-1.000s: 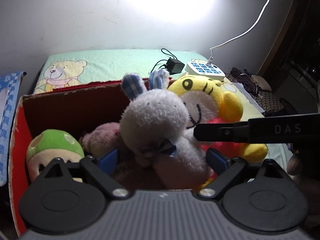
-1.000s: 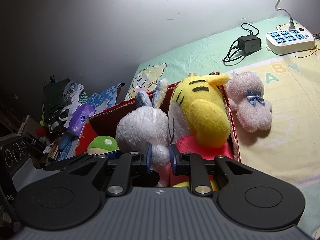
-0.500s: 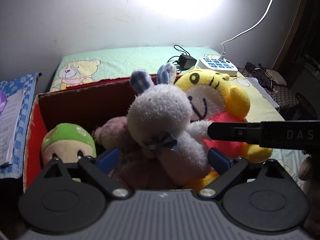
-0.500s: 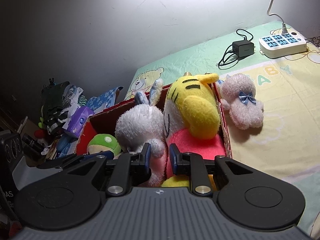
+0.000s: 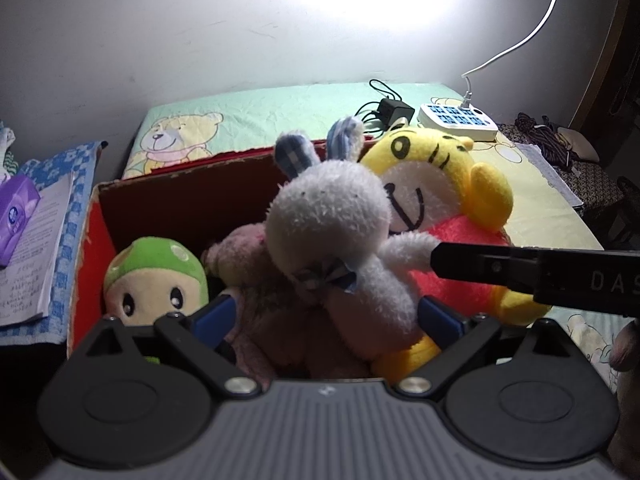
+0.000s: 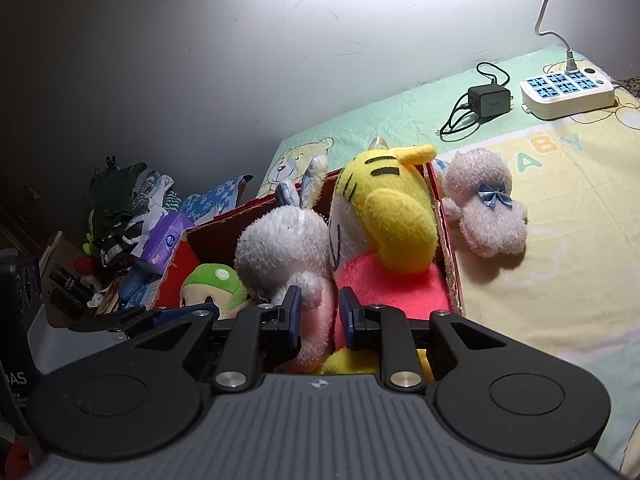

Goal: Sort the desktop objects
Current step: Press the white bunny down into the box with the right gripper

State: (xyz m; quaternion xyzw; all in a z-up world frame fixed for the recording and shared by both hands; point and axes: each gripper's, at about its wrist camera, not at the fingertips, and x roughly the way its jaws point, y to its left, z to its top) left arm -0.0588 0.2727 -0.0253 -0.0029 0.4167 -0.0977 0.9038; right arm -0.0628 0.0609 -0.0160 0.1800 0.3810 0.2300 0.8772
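A red cardboard box (image 5: 180, 188) holds a white rabbit plush (image 5: 332, 216), a yellow tiger plush (image 5: 436, 188), a pink plush (image 5: 244, 248) and a green-capped plush (image 5: 156, 272). My left gripper (image 5: 324, 316) is open, its blue pads on either side of the rabbit's body, just above the box. My right gripper (image 6: 319, 314) has its jaws close together around the rabbit's arm (image 6: 314, 292); it shows in the left wrist view (image 5: 520, 270) as a black bar from the right. A pale pink plush (image 6: 484, 208) with a blue bow lies outside the box.
The box stands on a bear-print sheet (image 6: 560, 184). A white power strip (image 6: 568, 90) and a black charger (image 6: 490, 98) lie at the back. A purple tissue pack (image 5: 16, 216), papers and clutter (image 6: 120, 208) sit left of the box.
Both grippers have pulled back and up a little, so more of the box and surroundings shows. The rabbit stays between the left fingers and the right jaws stay narrow.
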